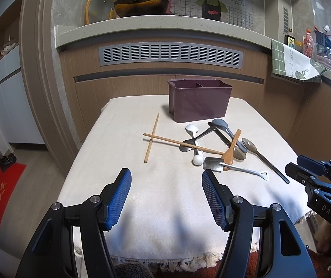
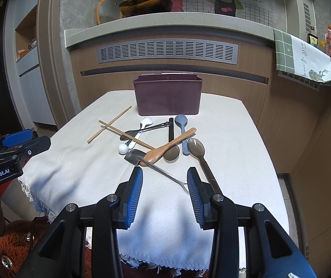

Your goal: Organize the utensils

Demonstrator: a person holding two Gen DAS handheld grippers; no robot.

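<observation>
Both spread wide and empty: left claw (image 1: 166, 180) and right claw (image 2: 164, 178), above tabletop (image 1: 109, 162). Ahead, jumbled utensils (image 2: 160, 143) before purple caddy (image 2: 167, 97).

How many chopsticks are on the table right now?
2. One chopstick lies lengthwise left of the spoons; the other chopstick crosses it and runs under the spoon pile. More could be hidden inside the purple holder.

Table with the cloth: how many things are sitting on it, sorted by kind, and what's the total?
Chopsticks: 2
Spoons: 7 (white, dark metal, blue-grey, wooden, smoky brown with black handle, smoky brown, steel shovel-shaped)
Purple holder: 1
Total: 10
</observation>
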